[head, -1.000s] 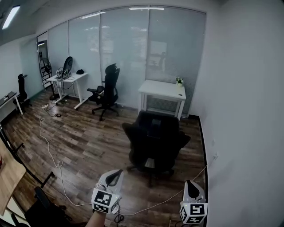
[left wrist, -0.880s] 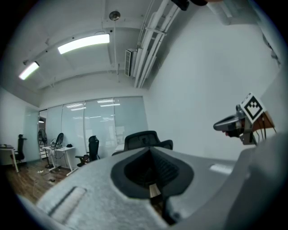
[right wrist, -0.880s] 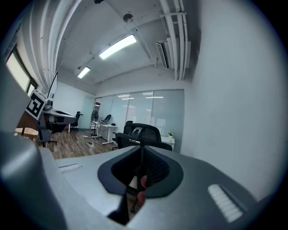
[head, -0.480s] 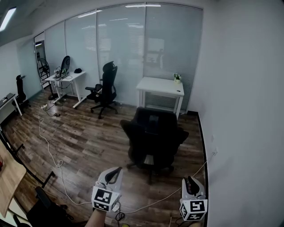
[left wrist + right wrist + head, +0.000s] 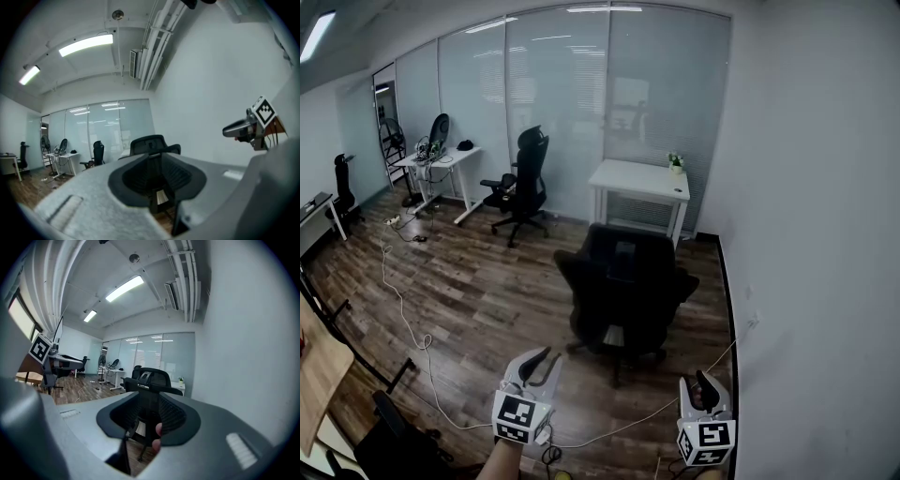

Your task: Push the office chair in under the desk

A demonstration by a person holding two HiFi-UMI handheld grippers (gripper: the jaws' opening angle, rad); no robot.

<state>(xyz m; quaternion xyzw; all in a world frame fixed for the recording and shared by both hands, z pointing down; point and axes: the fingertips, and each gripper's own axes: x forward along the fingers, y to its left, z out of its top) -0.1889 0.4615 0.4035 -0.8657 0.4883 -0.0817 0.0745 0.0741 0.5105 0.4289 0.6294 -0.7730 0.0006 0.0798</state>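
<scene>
White desk point(image 5: 642, 180): landmark, set against the glass partition at the far end of the room, with a small potted plant point(image 5: 676, 163) on its right rear corner. Office chair point(image 5: 623, 291): black, stands on the wooden floor on the near side of the desk, back turned toward the camera and seat side toward the desk, not tucked beneath the top; possibly close to the desk's front edge, though the steep angle leaves the gap unclear. Left gripper point(image 5: 542, 360): held low, farther out from the desk than the chair and well apart from the chair; jaws opening, grasping nothing, with only the distant chair showing through the gap. Right gripper point(image 5: 699, 386): held equally far out from the desk, in line with the desk's right end near the plain wall; jaws opening as well, released and empty, apart from what looks like a fingertip point(image 5: 158, 430) of the holding hand showing at the gap's lower edge. Second chair point(image 5: 525, 183): black, well to the left of the desk. Cable point(image 5: 401, 314): pale, trails across the floor far to the left of the desk.
</scene>
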